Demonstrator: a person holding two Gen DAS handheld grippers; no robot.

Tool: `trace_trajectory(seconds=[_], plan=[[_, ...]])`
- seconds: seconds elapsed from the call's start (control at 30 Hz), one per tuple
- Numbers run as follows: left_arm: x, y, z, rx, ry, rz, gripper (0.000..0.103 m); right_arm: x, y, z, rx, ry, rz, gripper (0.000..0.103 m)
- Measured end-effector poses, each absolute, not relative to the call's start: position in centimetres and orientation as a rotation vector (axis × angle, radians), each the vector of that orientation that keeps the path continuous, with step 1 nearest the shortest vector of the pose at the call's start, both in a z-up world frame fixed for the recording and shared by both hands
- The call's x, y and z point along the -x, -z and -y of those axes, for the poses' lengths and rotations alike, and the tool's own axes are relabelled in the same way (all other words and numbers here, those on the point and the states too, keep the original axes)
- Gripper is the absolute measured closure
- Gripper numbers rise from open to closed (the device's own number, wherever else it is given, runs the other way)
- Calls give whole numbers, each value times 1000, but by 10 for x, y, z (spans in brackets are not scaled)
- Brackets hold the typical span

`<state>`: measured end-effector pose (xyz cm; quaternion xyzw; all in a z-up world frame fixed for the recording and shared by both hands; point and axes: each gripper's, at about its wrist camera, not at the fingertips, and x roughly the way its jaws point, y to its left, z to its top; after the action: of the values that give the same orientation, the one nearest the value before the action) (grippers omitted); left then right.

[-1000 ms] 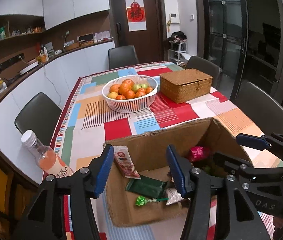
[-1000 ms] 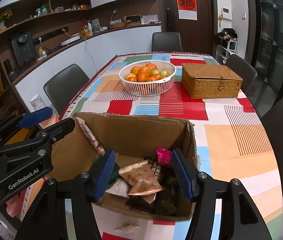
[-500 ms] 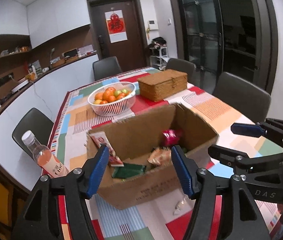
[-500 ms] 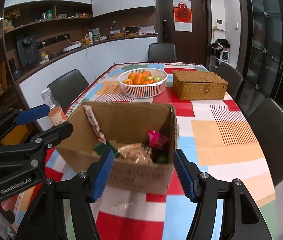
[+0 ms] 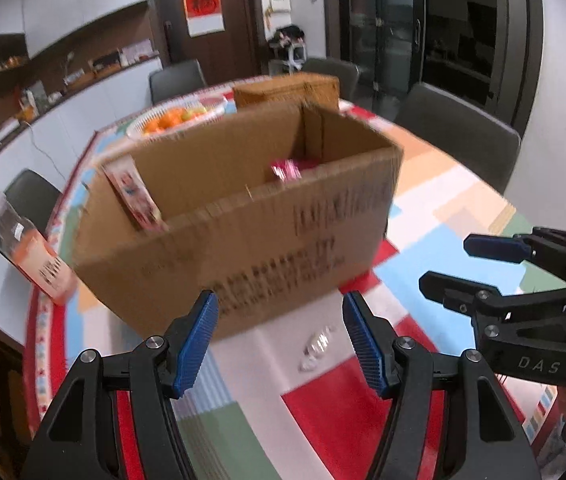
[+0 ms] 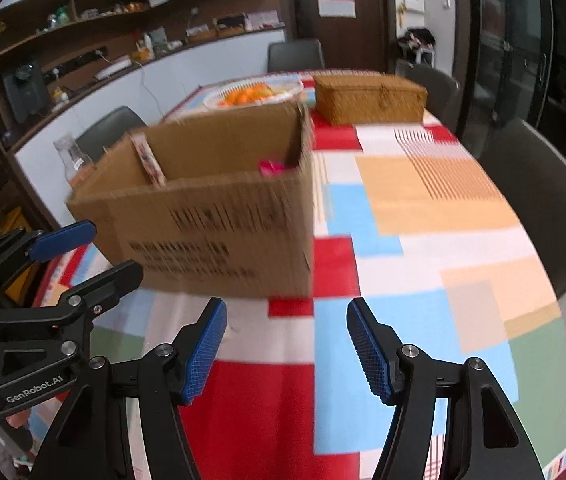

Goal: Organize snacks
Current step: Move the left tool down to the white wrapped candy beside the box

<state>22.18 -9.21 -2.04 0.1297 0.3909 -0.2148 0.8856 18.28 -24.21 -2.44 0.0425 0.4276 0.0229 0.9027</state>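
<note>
While blurred, cardboard box (image 5: 243, 236) sits seemingly just beyond left gripper (image 5: 281, 340).

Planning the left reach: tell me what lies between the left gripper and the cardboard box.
A small clear-wrapped candy on the tablecloth, before the cardboard box; left wrist view, left gripper.

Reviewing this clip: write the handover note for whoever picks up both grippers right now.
Left gripper: open, empty, its jaws have just been opening.
Right gripper: open, empty.
Cardboard box sits on the patterned tablecloth ahead of both grippers, snack packets standing inside.
One clear-wrapped candy lies on the cloth in front of the box, between the left gripper's fingers.
Woven basket and fruit bowl sit behind the box.
Done: nothing visibly sorted. Left: the snacks in the box and the stray candy.
</note>
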Motion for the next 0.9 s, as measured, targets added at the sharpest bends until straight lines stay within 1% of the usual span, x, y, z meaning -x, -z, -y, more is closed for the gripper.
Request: trace_trajectory(seconds=[0.3, 0.6, 0.73, 0.9], plan=[[-224, 75, 100, -304, 476, -930, 39, -176, 70, 244, -98, -4, -1000, 40], [-233, 99, 109, -320, 494, -971, 40, -171, 87, 239, -83, 15, -1035, 40], [-238, 106, 114, -336, 486, -986, 49, -171, 91, 241, -85, 25, -1040, 40], [-241, 114, 125, -332, 492, -999, 55, -173, 95, 245, -110, 28, -1049, 40]])
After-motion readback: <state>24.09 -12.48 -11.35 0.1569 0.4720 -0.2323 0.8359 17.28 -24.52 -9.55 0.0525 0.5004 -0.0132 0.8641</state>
